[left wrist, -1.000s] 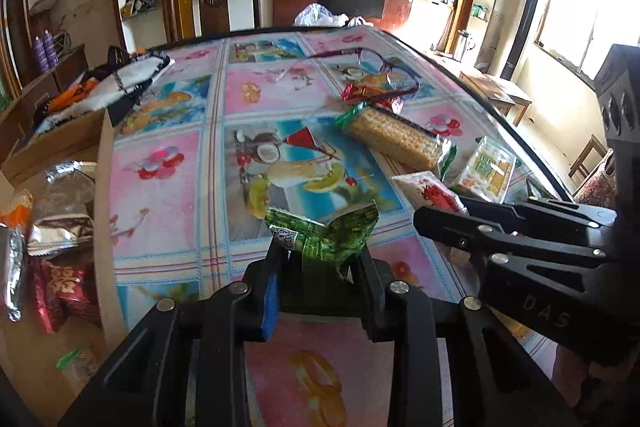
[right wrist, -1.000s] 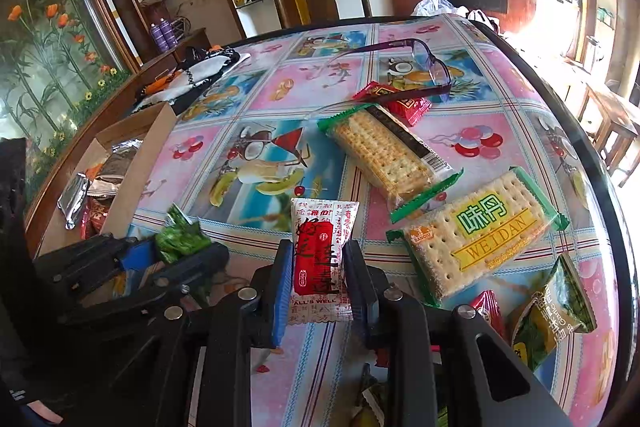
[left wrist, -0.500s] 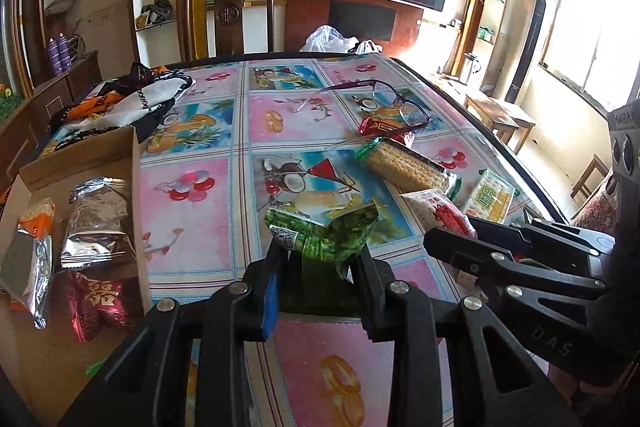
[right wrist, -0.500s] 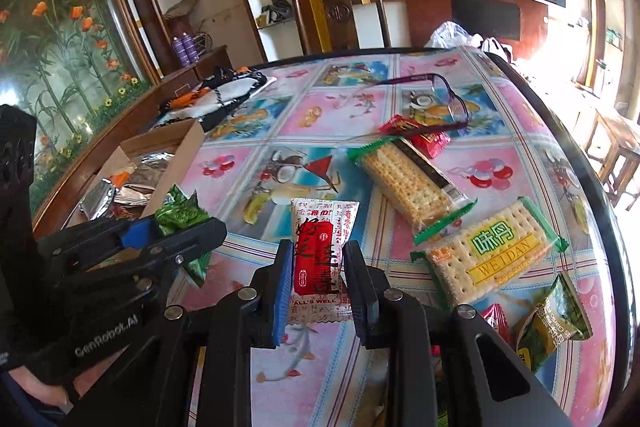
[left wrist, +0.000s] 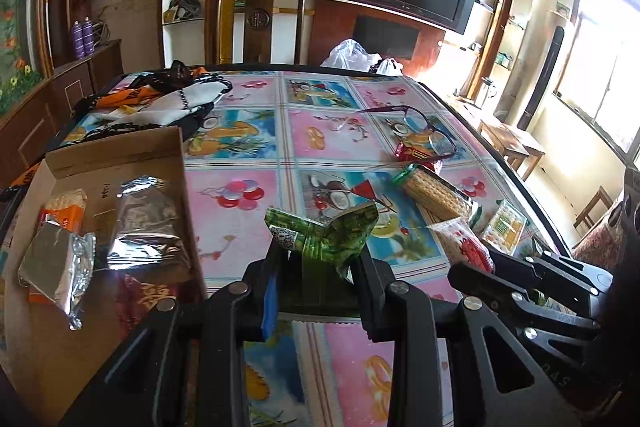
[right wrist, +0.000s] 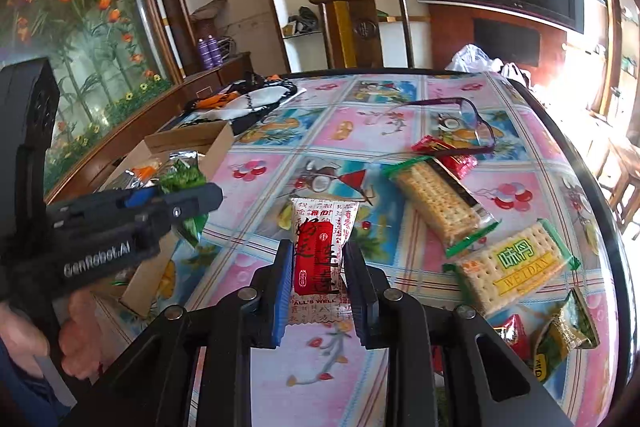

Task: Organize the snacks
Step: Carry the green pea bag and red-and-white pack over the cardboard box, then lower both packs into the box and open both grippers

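Left gripper (left wrist: 320,279) fingers clamp a green snack packet (left wrist: 324,233) above the worktop (left wrist: 240,155), beside the cardboard box (left wrist: 120,155). Right gripper (right wrist: 318,279) fingers clamp a red-and-white packet (right wrist: 320,251) above the worktop.

Black grippers (left wrist: 316,283) (right wrist: 318,287) — blue pads, silver screws — "GenRobot.AI" lettering on left body.

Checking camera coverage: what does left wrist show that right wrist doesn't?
Left wrist only: the cardboard box's inside, with silver foil packs and an orange packet.
Right wrist only: the WEIDAN cracker pack label, a green packet near the table edge, the hand holding the left gripper.
Both: green snack in the left gripper, red-and-white snack in the right gripper, glasses.
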